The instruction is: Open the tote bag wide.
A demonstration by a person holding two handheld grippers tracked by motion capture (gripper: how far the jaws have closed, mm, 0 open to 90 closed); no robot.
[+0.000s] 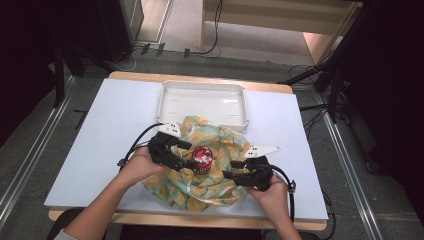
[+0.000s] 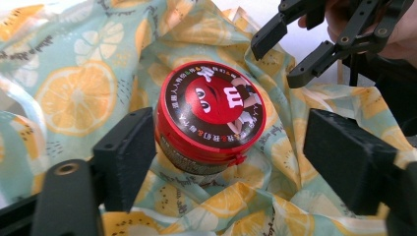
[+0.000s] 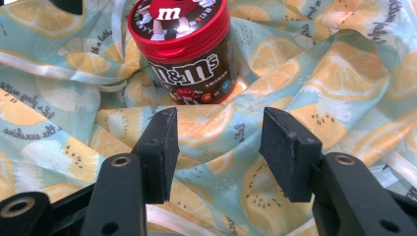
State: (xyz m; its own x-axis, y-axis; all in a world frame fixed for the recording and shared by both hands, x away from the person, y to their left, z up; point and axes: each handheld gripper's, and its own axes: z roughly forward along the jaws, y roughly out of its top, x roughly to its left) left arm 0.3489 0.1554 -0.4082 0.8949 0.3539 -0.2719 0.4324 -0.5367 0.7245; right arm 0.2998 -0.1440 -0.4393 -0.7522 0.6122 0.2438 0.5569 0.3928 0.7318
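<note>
Jaws of both grippers stand apart: left gripper point(image 2: 226, 162) flanks the jar point(image 2: 211, 118), right gripper point(image 3: 219, 152) hovers over the cloth point(image 3: 314, 88); jar sits mid-cloth; rigid, probably light, slick; grasp its sides below the lid.

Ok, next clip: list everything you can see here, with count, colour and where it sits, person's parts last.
Candy jar: one, brown body with red lid, upright at the middle of the cloth, between the two grippers.
Cloth: one, pale teal with yellow-orange citrus slices, crumpled at the near centre of the table.
Tray: one, white, beyond the cloth, nothing in it.
Table: one, white top with a wooden edge.
Left gripper: black, jaws open either side of the jar.
Right gripper: black, jaws open over the cloth, short of the jar.
Hands: two, one on each gripper, forearms entering from the bottom edge.
</note>
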